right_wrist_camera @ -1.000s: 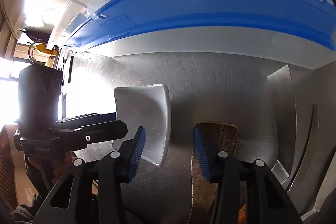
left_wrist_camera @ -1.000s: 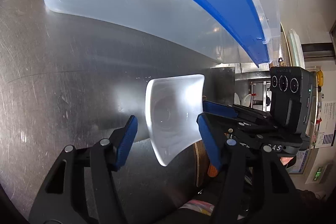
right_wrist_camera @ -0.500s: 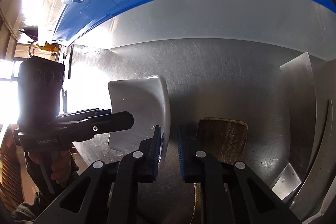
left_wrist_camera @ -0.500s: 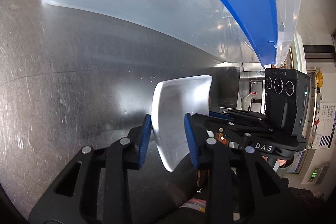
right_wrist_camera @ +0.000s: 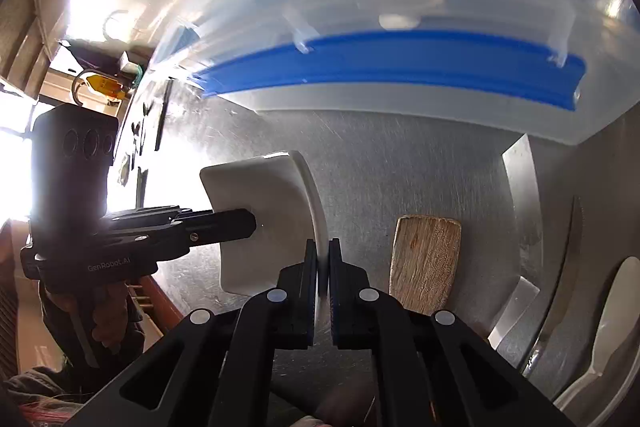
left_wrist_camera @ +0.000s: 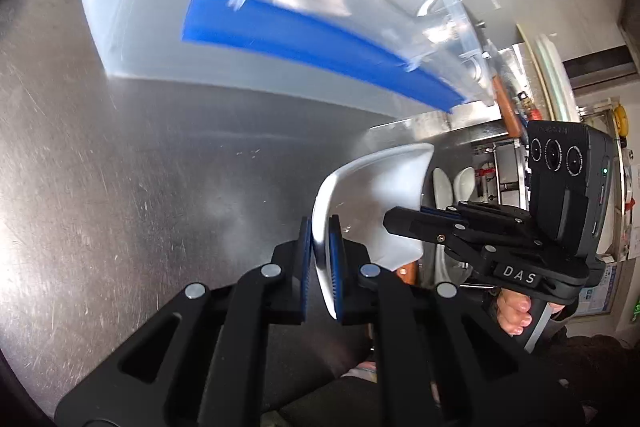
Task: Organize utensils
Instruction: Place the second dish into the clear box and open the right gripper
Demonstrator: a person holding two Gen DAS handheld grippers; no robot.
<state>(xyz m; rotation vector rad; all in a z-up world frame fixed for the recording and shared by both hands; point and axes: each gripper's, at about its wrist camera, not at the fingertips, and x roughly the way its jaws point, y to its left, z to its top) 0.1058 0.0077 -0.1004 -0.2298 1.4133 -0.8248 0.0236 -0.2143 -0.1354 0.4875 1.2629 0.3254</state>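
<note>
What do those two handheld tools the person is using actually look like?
Both are matte black. The left tool has two flat fingers lined with ribbed blue pads, jointed by silver round pins. The right tool matches it. Each carries a boxy black camera block with three round lenses on top. Small white lettering marks their sides: "DAS" on one, "GenRobot.AI" on the other.

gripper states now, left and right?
Left gripper: just closed, clamped on the white dish rim.
Right gripper: just closed, clamped on the opposite rim.

Both jaws closed on the white dish (left_wrist_camera: pixel 372 195), lifting it.
</note>
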